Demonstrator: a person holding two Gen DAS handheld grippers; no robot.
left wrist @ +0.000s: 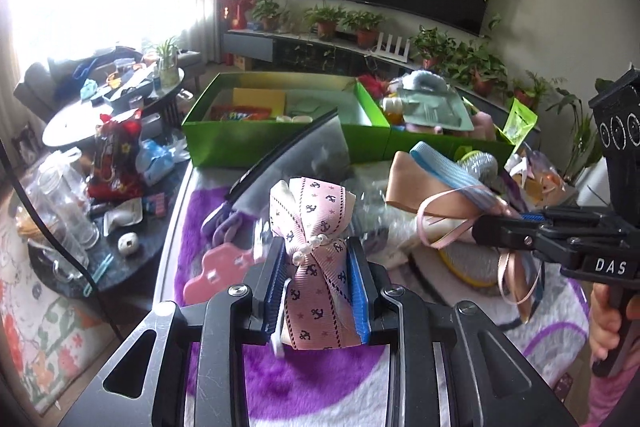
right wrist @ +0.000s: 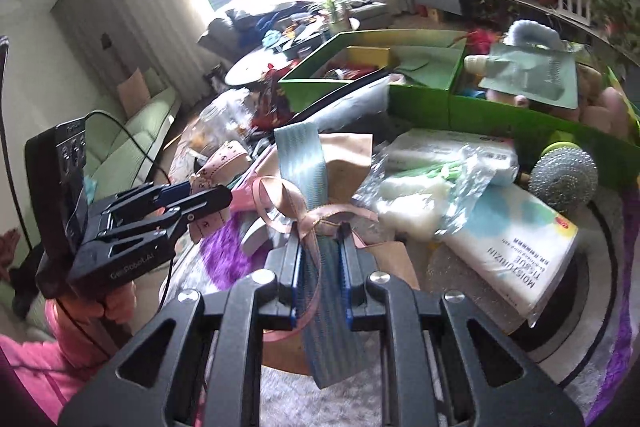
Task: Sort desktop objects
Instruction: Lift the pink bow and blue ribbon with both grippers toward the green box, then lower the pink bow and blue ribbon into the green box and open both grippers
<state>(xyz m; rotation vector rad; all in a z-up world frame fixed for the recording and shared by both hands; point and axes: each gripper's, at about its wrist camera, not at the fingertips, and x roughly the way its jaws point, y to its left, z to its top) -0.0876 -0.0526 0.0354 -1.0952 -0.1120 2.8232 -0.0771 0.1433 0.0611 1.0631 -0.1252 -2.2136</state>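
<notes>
My left gripper [left wrist: 316, 267] is shut on a pink ribbon bow [left wrist: 310, 227] printed with dark anchors and tied with small pearls; it is held above the purple-and-white furry mat [left wrist: 304, 383]. In the right wrist view the same left gripper [right wrist: 208, 201] shows at the left with that pink bow [right wrist: 224, 159]. My right gripper [right wrist: 320, 247] is shut on a tan and pale blue ribbon bow [right wrist: 308, 163] with thin pink strands. In the left wrist view the right gripper [left wrist: 490, 223] enters from the right, clamped on the tan bow [left wrist: 424, 183].
Two open green boxes [left wrist: 280, 143] [right wrist: 500, 111] stand behind, holding packets and toys. A wet-tissue pack [right wrist: 508, 243], a steel scourer [right wrist: 564, 179], a clear bag [right wrist: 424, 195] and a grey zip pouch [left wrist: 296, 155] lie near. A cluttered dark side table [left wrist: 100, 227] stands left.
</notes>
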